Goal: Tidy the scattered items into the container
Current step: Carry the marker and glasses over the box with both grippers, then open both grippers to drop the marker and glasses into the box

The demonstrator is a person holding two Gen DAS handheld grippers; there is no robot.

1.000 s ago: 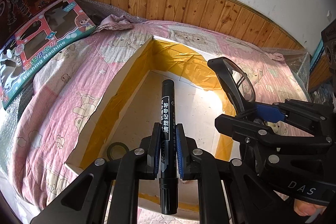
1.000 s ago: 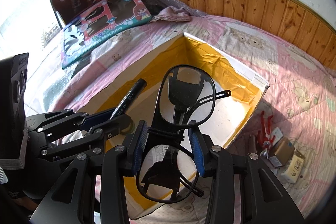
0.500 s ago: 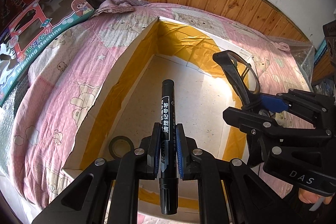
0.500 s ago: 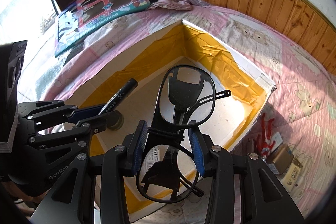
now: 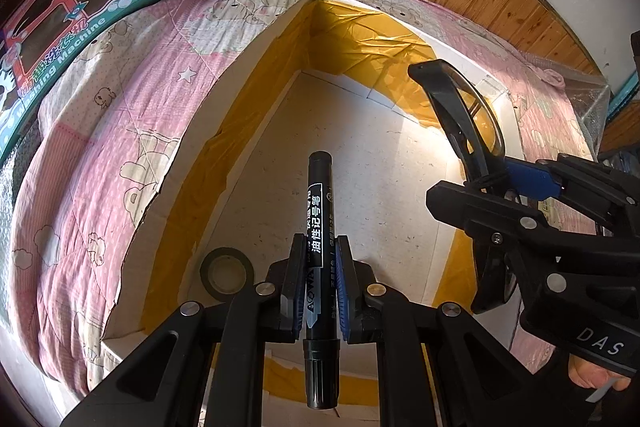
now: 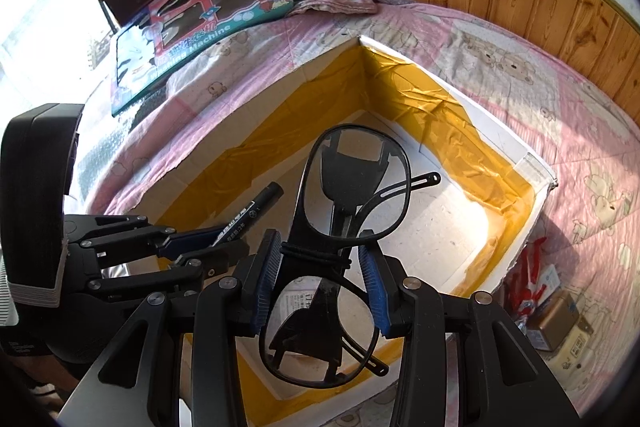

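Observation:
A white box with yellow tape on its inner walls (image 5: 256, 115) (image 6: 448, 131) lies open on a pink quilt. My left gripper (image 5: 319, 269) is shut on a black marker (image 5: 319, 211) that points forward over the box floor. To its right, my right gripper (image 6: 320, 267) is shut on a pair of black-framed glasses (image 6: 356, 179), held folded and upright above the box; these glasses (image 5: 468, 115) also show in the left wrist view. A roll of dark tape (image 5: 227, 273) lies on the box floor near the left wall.
Two toy boxes (image 6: 200, 23) lean at the bed's far left. A crumpled pink cloth (image 6: 340, 1) lies by the wooden wall panel. Red-handled pliers (image 6: 526, 279) and a small brown carton (image 6: 554, 319) rest on the quilt right of the box.
Both grippers have moved forward and lower over the box, so its floor and the tape roll look larger. Each grip is unchanged.

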